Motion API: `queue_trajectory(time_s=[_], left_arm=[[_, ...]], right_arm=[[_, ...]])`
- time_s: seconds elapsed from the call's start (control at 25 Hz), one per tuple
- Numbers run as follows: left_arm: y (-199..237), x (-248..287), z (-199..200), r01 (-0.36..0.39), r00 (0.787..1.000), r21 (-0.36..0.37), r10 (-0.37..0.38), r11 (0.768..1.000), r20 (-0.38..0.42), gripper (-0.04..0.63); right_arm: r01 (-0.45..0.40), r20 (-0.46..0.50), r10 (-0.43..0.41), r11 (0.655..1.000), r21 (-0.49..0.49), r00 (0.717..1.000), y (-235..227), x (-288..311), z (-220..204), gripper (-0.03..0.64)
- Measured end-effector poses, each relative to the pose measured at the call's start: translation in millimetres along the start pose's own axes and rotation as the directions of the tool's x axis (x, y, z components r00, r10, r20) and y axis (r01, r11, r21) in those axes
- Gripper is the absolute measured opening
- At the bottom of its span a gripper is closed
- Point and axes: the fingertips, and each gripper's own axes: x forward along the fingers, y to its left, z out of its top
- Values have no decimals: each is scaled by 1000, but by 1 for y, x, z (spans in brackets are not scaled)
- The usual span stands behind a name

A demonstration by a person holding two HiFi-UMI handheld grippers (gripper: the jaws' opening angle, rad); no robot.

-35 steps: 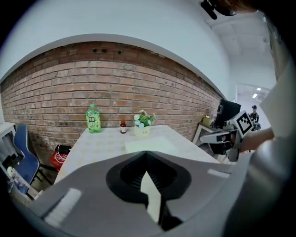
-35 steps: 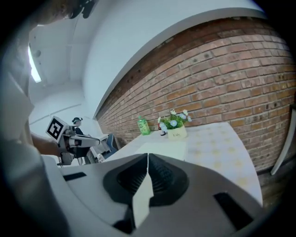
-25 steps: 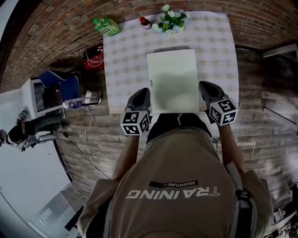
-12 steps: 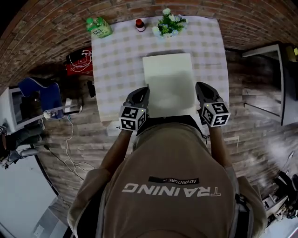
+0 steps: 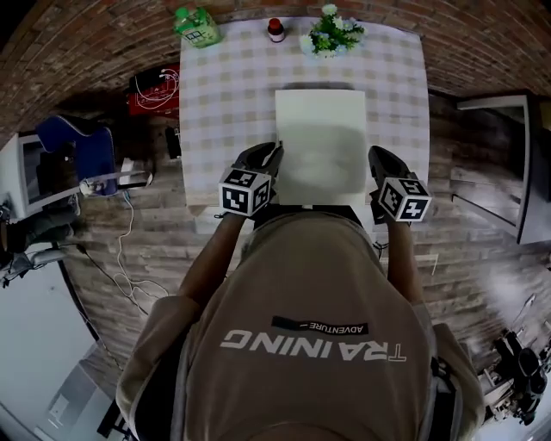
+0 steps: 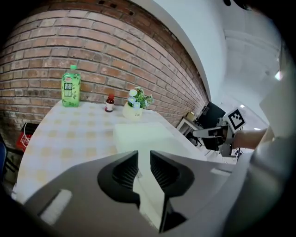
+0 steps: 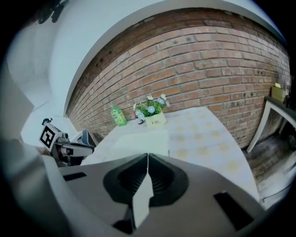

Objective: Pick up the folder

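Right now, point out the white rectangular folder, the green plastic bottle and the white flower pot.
white rectangular folder point(image 5: 320, 129), head view, middle of its cover
green plastic bottle point(image 6: 70, 90), left gripper view, label
white flower pot point(image 7: 156, 121), right gripper view, pot's front

desk: folder lies mid-desk, toward the near edge | far edge, left to right: bottle, small bottle, flower pot | all three behind folder, apart from it

white folder, bench in pale yellow-and-white check, green bottle upper left, red-brown brick wall, white-and-green flowers
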Motion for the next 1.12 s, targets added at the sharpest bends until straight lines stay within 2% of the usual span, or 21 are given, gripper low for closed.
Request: queue_trajectory(time_s=[0.08,0.2,0.24,0.28,0.32,0.44,0.52,0.64,0.88,1.12], left_arm=[[2,3,-12,4,999,-51,-6,999,-37,96],[13,16,-25,8,996,-190,-25,982,-87,216],[17,21,-26,13,995,-244,-37,970,-94,247],[19,25,-27,19,994,-296,-49,955,-95,259],[22,29,-29,24,993,-341,-61,940,-97,266],[23,35,-41,33,987,-440,-98,898,-126,285],[21,36,-44,52,981,-484,-135,874,-140,288],[19,38,-45,64,973,-514,-167,855,-157,290],[17,50,-51,46,958,-524,-186,850,-217,291],[15,66,-54,38,949,-524,-194,851,-247,296]], right_arm=[[-27,-13,28,999,41,1000,-1,4,-3,9],[-79,-60,84,994,75,995,-4,18,-10,11],[-101,-86,108,991,87,990,-5,24,-15,46],[-122,-117,134,987,100,984,-5,29,-21,201],[-138,-145,153,984,114,977,-6,33,-28,242],[-154,-190,188,972,179,964,-12,37,-42,250],[-181,-190,233,949,257,954,-14,38,-44,259],[-200,-213,274,928,314,938,-21,42,-48,268],[-217,-311,319,922,321,895,-27,47,-59,270],[-298,-368,452,865,402,813,-17,70,-79,285]])
